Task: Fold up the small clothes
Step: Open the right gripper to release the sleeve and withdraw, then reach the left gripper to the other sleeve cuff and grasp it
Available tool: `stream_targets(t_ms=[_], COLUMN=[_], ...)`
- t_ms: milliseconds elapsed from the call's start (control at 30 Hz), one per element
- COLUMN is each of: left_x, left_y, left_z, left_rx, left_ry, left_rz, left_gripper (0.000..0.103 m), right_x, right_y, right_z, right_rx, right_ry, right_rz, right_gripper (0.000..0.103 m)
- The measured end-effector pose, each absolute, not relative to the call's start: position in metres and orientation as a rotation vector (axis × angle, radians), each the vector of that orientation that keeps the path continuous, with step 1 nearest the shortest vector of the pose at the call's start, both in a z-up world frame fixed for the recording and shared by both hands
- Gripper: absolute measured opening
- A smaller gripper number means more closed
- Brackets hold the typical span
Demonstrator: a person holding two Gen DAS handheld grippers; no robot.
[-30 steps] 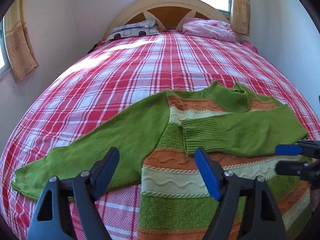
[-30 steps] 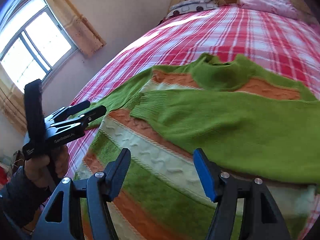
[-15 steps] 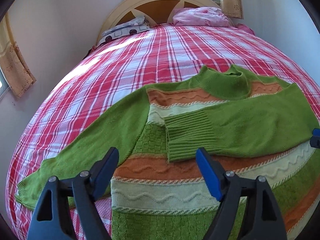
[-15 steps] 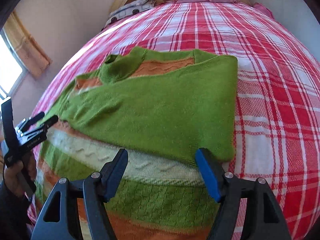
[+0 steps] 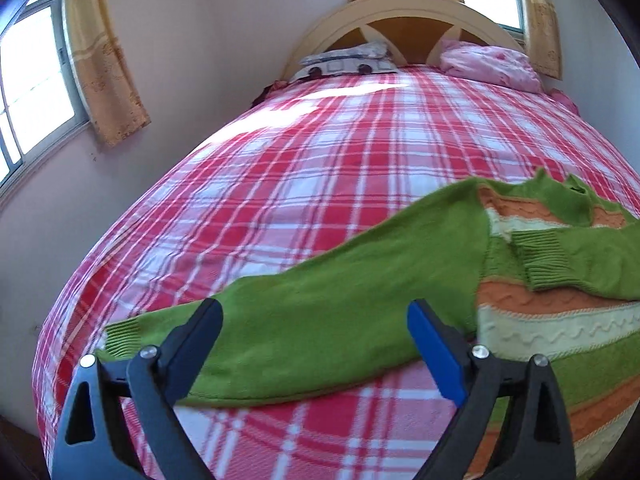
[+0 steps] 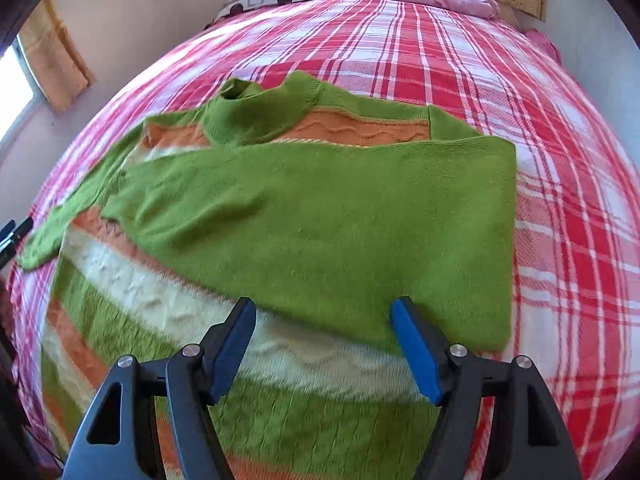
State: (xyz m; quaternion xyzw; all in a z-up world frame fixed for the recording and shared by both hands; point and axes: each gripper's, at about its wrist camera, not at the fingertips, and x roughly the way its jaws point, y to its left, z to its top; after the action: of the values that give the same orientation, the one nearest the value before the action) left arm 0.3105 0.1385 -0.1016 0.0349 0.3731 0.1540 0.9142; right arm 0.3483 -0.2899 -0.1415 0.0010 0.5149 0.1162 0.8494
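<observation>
At the far left, a window with a yellow curtain (image 5: 102, 60) sits in the wall beside the bed (image 5: 280, 184), which wears a red and white checked cover. My left tool (image 5: 314, 338) hangs over the near part of that cover with its jaws opening, already very wide, and nothing pressed between them; the sweater's outstretched sleeve (image 5: 320, 316) lies flat on the bed just beyond the two tips, its ribbed cuff pointing left. To the right of that sleeve is the sweater (image 6: 312, 216) itself, green with orange and cream stripes, spread on the bed with its collar toward the headboard (image 5: 404, 16). Its other sleeve (image 6: 328, 208) is folded across the chest, cuff resting near the middle of the stripes. My right tool (image 6: 324, 340) points down at the lower edge of that folded sleeve, jaws moderately wide and gripping nothing, the cloth lying beyond the blue pads (image 6: 416, 344). At the head of the bed are a patterned pillow (image 5: 346, 60) on the left and a pink pillow (image 5: 488, 65) on the right.
</observation>
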Motion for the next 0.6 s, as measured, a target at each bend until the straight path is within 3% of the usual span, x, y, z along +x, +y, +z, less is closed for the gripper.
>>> stream_targets(t_ms=[167,367,600], left_x=[0.284,0.246,0.218], left_y=[0.225,0.292,0.327], left_z=[-0.118,-0.129,-0.139], left_rx=[0.01,-0.105,-0.239], left_ry=[0.812,0.824,0.839], left_rz=[0.521,0.695,0.713], left_gripper=[0.097,0.097,0.096], right_x=[0.368,0.393,0.359], right_y=[-0.233,-0.156,-0.138], right_z=[-0.113,-0.152,-0.159], right_rx=[0.002,-0.087,-0.241], right_ry=[0.976,1.027,0.953], right_rz=[0.362,0.498,0.519], right_gripper=[0.072,0.072,0.076])
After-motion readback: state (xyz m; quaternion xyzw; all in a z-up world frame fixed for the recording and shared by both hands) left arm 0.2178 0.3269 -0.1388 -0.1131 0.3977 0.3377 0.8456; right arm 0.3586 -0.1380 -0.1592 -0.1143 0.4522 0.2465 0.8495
